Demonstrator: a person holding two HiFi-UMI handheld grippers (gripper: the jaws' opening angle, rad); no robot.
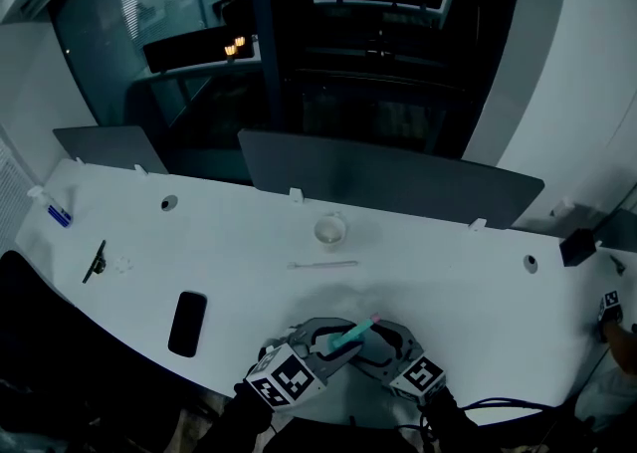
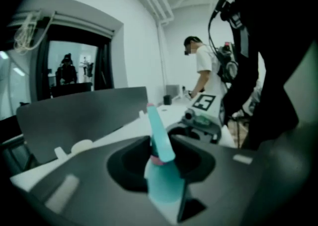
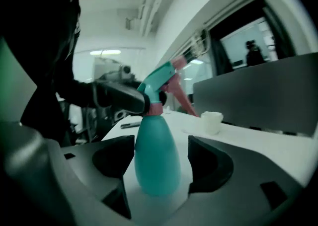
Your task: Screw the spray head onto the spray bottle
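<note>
A teal spray bottle [image 3: 156,155] stands on the white table [image 1: 448,272] at its near edge, between my two grippers. Its teal spray head [image 3: 160,83] with a pink trigger sits on the pink collar at the neck. My left gripper [image 1: 323,341] comes in from the left and is shut on the spray head [image 2: 160,140]. My right gripper [image 3: 159,165] has its jaws either side of the bottle's body, and a strip of table shows between the right jaw and the bottle. From above only the spray head [image 1: 353,334] shows between the grippers, with my right gripper [image 1: 383,341] beside it.
A white cup [image 1: 330,231] and a thin white stick [image 1: 323,265] lie mid-table beyond the bottle. A black phone [image 1: 187,323] and a dark pen-like item [image 1: 95,261] lie to the left. Grey divider panels [image 1: 388,182] line the far edge. A person in a white shirt [image 2: 203,68] stands farther off.
</note>
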